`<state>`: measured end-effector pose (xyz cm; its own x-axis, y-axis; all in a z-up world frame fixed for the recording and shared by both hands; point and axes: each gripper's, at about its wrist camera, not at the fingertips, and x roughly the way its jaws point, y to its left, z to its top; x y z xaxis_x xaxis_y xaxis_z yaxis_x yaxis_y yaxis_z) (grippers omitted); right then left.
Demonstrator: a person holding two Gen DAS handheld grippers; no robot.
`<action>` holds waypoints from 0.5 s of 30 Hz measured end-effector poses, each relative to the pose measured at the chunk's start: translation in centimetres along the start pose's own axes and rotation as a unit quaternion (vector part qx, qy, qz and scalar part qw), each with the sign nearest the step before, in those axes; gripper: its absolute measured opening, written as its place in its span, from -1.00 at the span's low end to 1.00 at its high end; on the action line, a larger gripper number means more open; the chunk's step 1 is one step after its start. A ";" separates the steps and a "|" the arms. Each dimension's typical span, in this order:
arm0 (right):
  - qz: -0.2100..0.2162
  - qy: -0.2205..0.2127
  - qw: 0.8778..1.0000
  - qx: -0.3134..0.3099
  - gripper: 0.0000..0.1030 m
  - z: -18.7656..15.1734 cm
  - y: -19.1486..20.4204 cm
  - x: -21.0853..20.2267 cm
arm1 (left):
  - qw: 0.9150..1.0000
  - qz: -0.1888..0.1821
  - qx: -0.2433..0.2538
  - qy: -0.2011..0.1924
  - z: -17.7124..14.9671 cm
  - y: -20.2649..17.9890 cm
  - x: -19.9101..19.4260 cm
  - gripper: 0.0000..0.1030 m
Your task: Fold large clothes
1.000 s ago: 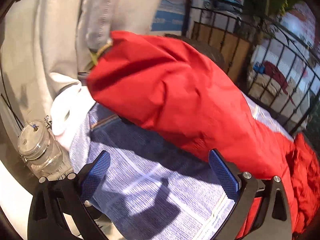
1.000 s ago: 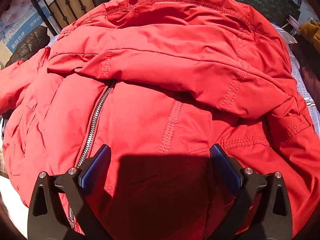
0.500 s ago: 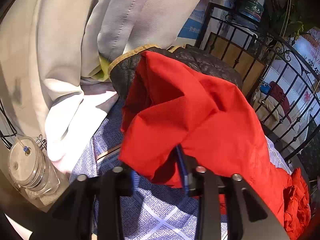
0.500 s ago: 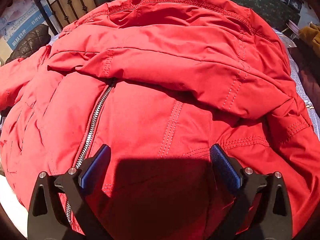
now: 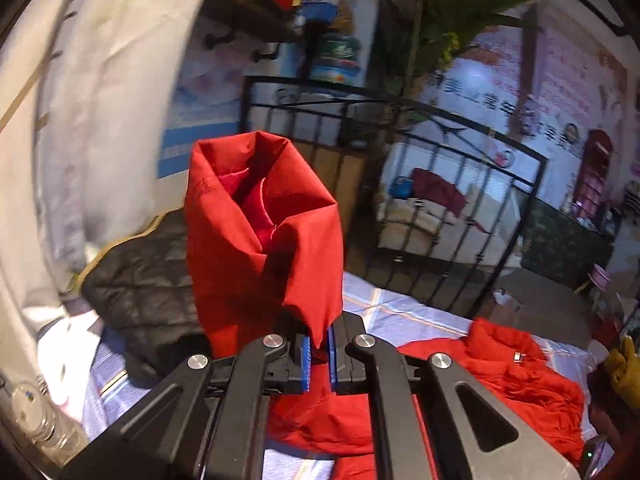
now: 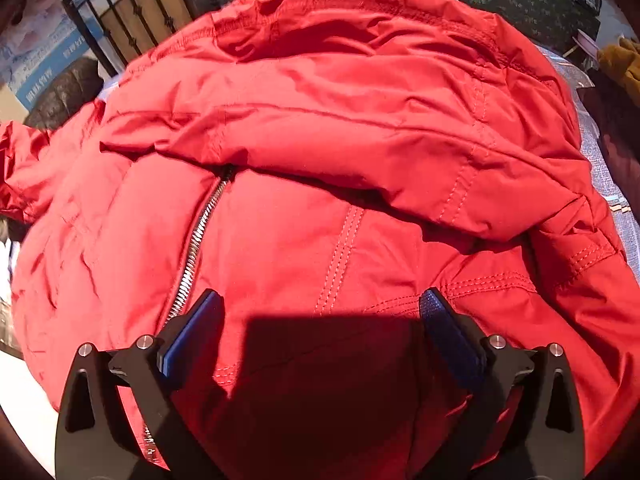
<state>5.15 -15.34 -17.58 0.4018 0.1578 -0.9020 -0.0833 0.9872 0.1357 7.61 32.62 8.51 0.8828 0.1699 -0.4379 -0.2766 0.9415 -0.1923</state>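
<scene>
Sleeve-fold step: left gripper (image 5: 318, 350) just closed, clamped on raised sleeve (image 5: 262, 236) cuff, right gripper (image 6: 320, 336) spread above jacket (image 6: 320, 140) on bed, next carrying sleeve across front.

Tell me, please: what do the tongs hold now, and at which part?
The left tongs pinch the red jacket by its sleeve cuff. The right tongs are open and hold nothing.
</scene>
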 end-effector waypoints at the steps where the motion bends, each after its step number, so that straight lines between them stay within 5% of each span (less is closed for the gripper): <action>1: 0.006 -0.012 1.000 0.007 0.91 0.3 -0.4 -0.7 | 1.000 -0.025 0.010 -0.001 0.3 -2.4 0.3 -0.88; 5: 0.013 -0.058 0.998 0.021 0.91 1.3 -1.7 -3.7 | 0.990 -0.123 0.064 0.019 -0.8 -13.0 2.6 -0.88; 9: 0.004 -0.085 0.995 0.046 0.91 2.1 -4.0 -6.2 | 0.969 -0.206 0.121 0.069 -4.9 -23.4 5.5 -0.88; 12: -0.003 -0.092 0.993 0.072 0.91 2.3 -5.9 -7.2 | 0.954 -0.228 0.133 0.143 -9.2 -28.5 8.3 -0.88; 15: -0.023 -0.092 0.990 0.102 0.91 1.9 -8.3 -7.4 | 0.945 -0.204 0.156 0.202 -13.9 -31.9 10.4 -0.88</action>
<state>4.56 -24.65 -11.27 0.5612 0.0952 -0.8222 0.1175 0.9741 0.1930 20.31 0.33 -2.11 0.6566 -0.2923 -0.6952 0.2369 0.9551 -0.1779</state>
